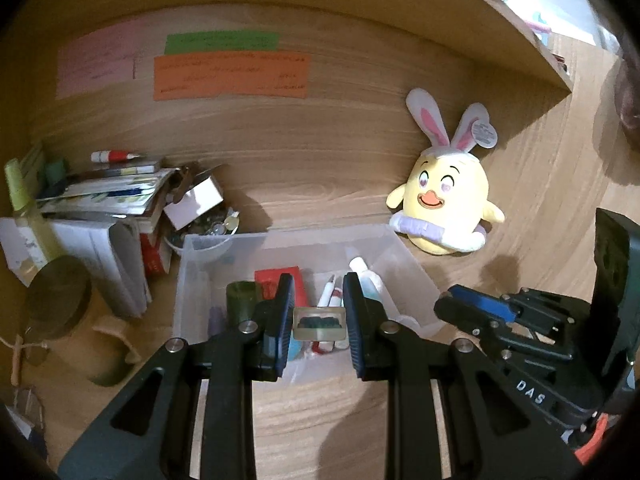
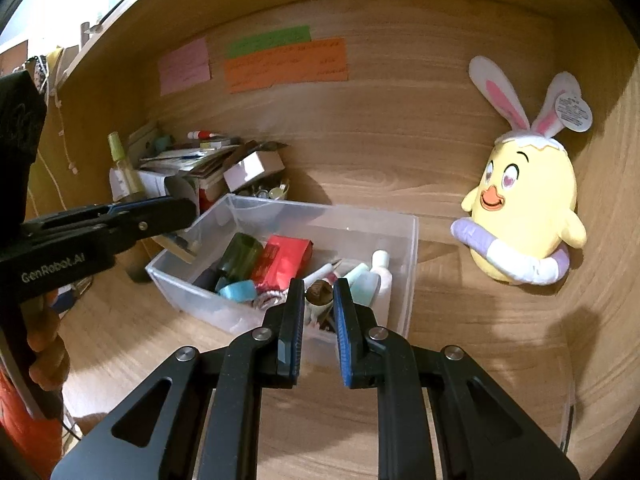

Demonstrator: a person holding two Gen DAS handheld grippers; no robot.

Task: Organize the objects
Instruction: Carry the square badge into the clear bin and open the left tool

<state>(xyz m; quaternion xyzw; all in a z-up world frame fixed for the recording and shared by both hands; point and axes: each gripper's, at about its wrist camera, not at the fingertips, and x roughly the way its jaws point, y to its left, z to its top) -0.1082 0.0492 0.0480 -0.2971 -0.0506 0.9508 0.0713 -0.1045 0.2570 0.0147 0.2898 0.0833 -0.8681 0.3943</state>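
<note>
A clear plastic bin [image 1: 208,264] [image 2: 404,264] sits on the wooden desk and holds a red packet [image 2: 282,258], a dark green cylinder [image 2: 240,256], a white bottle [image 2: 382,268] and pens. My left gripper [image 1: 319,322] is shut on a small beige rectangular case [image 1: 319,323] with dark contents, held over the bin's near side. My right gripper [image 2: 319,300] is shut on a small brown-topped object [image 2: 319,294] over the bin's near edge. The right gripper also shows in the left wrist view [image 1: 472,312], and the left gripper in the right wrist view [image 2: 176,212].
A yellow chick plush with bunny ears [image 1: 448,196] [image 2: 524,208] leans on the back wall at the right. A pile of books and papers [image 1: 108,196] [image 2: 188,164], a small box [image 1: 192,200] and a green bottle [image 1: 20,196] crowd the left. Coloured notes [image 1: 230,74] hang on the wall.
</note>
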